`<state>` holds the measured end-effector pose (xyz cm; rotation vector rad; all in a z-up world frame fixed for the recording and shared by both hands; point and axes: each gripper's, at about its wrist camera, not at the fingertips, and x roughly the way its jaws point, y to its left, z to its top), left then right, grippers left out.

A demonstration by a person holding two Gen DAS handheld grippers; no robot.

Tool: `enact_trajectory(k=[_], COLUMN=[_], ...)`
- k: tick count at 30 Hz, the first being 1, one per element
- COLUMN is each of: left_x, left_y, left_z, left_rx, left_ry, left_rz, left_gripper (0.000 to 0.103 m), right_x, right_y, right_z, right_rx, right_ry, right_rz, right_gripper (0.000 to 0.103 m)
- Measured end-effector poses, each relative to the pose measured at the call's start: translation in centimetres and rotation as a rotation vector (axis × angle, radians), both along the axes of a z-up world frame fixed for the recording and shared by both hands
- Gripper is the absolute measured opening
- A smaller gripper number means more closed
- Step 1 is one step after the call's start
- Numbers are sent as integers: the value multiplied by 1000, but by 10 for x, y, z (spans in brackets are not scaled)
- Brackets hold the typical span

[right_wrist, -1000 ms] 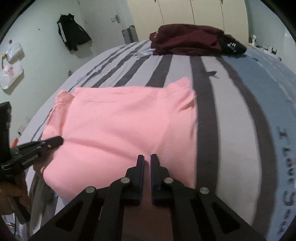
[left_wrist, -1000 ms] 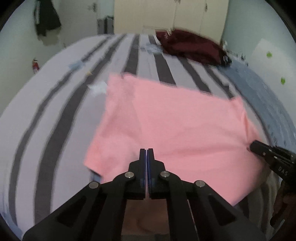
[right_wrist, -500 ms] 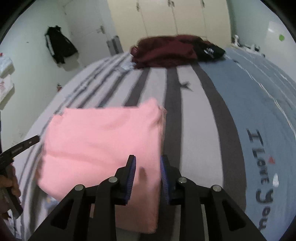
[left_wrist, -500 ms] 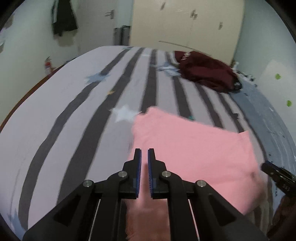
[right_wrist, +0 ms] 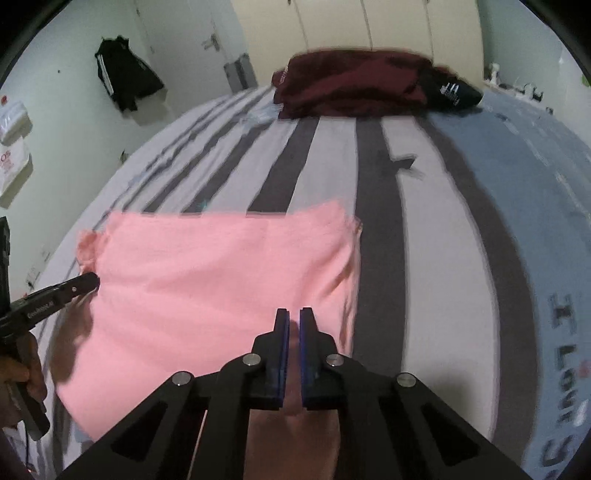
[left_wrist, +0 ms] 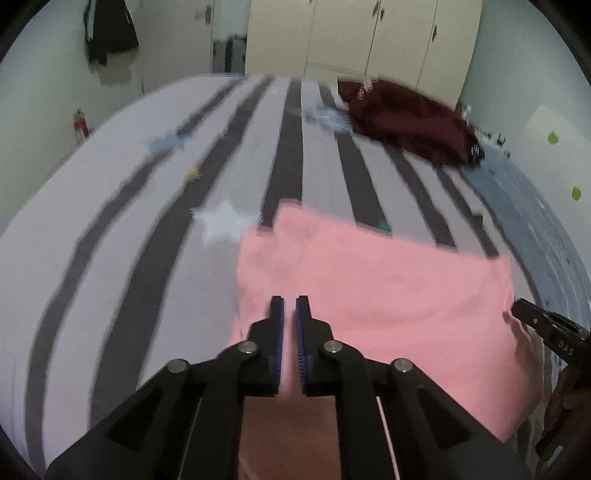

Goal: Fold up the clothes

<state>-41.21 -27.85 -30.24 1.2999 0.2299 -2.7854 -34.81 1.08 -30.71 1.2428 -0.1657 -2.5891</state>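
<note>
Left wrist view: a black jacket (left_wrist: 107,33) hangs on the pale wall at far left, above a bed (left_wrist: 110,240) covered in a white sheet with dark grey stripes and a white star print (left_wrist: 221,221). Just right of the star lies the pink garment (left_wrist: 388,295), soft fabric folded into a flat rectangle on the near part of the bed. The left gripper (left_wrist: 290,301) sits over its near left edge, its jaws drawn to a thin slit with pink fabric in it. Farther back and to the right, a crumpled maroon garment (left_wrist: 406,122) rests at the head of the bed. The black tip of the right gripper (left_wrist: 521,309) touches the pink garment's right edge.

From the right wrist, the left gripper (right_wrist: 94,280), held in a hand (right_wrist: 26,373), meets the pink garment (right_wrist: 221,280) at its left edge. The right gripper (right_wrist: 294,314) is over the near right corner. Its jaws have just been closing and now pinch a ridge of the pink fabric. A pale blue lettered panel (right_wrist: 554,258) lies to the right.
</note>
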Motion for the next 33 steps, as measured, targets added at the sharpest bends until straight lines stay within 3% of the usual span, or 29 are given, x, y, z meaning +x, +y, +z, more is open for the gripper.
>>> enact_trajectory(k=[3, 4, 6, 10, 12, 15, 18, 20, 21, 23, 25, 28, 30, 33], left_x=[-14, -17, -20, -20, -27, -48, -65, -72, -72, -68, -57, -23, 5, 54], left_y=[-16, -23, -32, -34, -22, 5, 15, 16, 13, 9, -1, -19, -24, -12], left_z=[-18, -29, -35, 1, 20, 29, 8, -11, -15, -10, 1, 22, 33, 36], left_rx=[-33, -44, -68, -51, -26, 17, -1, -8, 7, 12, 7, 32, 53, 25], left_ry=[-50, -77, -119, -19, 46, 60, -8, -74, -69, -56, -27, 21, 47, 51], left_rz=[46, 61, 112, 157, 113, -2, -48, -63, -69, -73, -43, 28, 37, -6], left_gripper=[7, 16, 16, 16, 16, 16, 16, 17, 17, 17, 19, 21, 21, 21], right_x=[-9, -13, -18, -20, -21, -31, -50, -62, -68, -78, -75, -52, -33, 7], right_y=[8, 10, 18, 18, 20, 15, -1, -10, -14, -10, -5, 3, 7, 1], right_z=[4, -5, -25, -13, 6, 26, 25, 8, -2, -20, -10, 17, 25, 32], right_rx=[0, 13, 15, 21, 11, -3, 2, 28, 42, 45, 70, 68, 32, 7], right_ry=[9, -16, -59, -45, 10, 69, 65, 22, -10, -60, -24, 67, 61, 44], right_rz=[-9, -13, -21, -30, -55, -46, -1, 22, 30, 36, 14, -28, -35, -9], right_gripper=[11, 11, 16, 16, 16, 19, 19, 19, 18, 15, 8, 15, 15, 15])
